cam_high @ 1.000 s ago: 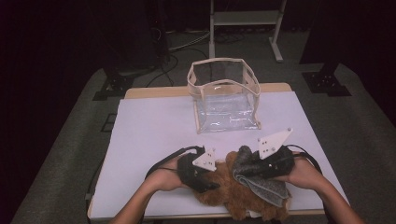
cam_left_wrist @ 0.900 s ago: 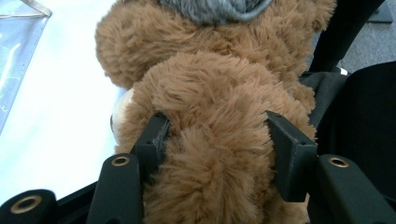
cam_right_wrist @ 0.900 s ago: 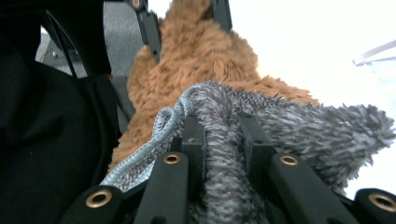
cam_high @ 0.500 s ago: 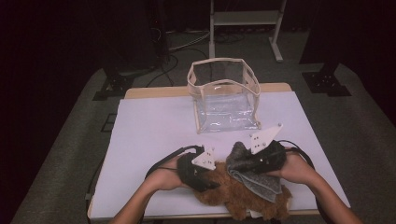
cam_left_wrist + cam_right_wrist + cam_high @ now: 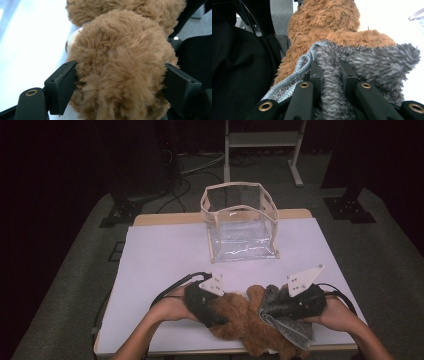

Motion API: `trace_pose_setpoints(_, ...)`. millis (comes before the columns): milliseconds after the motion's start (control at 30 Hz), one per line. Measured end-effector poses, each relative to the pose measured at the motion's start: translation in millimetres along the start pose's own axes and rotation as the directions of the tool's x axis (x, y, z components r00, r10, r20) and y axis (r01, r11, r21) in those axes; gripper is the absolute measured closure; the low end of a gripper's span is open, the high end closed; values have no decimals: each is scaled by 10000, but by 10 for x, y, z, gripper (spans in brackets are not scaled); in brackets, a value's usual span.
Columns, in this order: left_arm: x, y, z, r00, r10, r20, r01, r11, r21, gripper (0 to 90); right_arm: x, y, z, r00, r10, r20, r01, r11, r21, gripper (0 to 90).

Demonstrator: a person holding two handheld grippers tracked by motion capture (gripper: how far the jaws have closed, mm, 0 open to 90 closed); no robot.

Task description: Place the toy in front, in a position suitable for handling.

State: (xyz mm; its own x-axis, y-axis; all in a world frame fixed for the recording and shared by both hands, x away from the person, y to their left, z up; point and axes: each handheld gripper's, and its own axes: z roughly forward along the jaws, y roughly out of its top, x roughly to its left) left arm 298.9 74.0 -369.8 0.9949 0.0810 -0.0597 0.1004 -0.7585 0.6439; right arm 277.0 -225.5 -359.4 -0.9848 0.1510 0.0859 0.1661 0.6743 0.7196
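From above, the brown plush toy [image 5: 250, 320] lies at the near edge of the counter [image 5: 165, 265], between the left gripper [image 5: 212, 307] and right gripper [image 5: 280, 307].

The left gripper view has jaws that have just been opening, flanking the toy [image 5: 120, 65].

The right gripper view shows jaws pinching a grey cloth [image 5: 362, 65].

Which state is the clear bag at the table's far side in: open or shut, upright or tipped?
Open and upright: the clear bag stands on its base, rim spread wide, with nothing visible inside.
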Motion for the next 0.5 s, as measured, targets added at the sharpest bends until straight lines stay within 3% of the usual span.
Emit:
trace_pose_setpoints(67,14,-29,5,9998,-57,165,59,9999,-126,200,-3,-21,-12,10000,66,11,-66,10000,-32,754)
trace_pose_setpoints(133,-2,-60,-16,9999,88,140,-84,9995,-315,312,-2,-11,-16,10000,45,44,-45,10000,-40,754)
trace_pose_setpoints(267,-67,-71,-10,9992,149,-371,-175,9973,-709,496,38,198,-65,9974,-590,403,600,9979,-250,755)
trace_pose_setpoints(400,-127,15,16,9985,203,-507,-235,9977,-641,500,70,486,4,9934,-1093,348,1107,9930,-417,755)
trace_pose_setpoints(500,-173,77,45,9962,548,-675,-579,9973,-444,499,55,632,150,9901,-1378,279,1385,9901,-217,754)
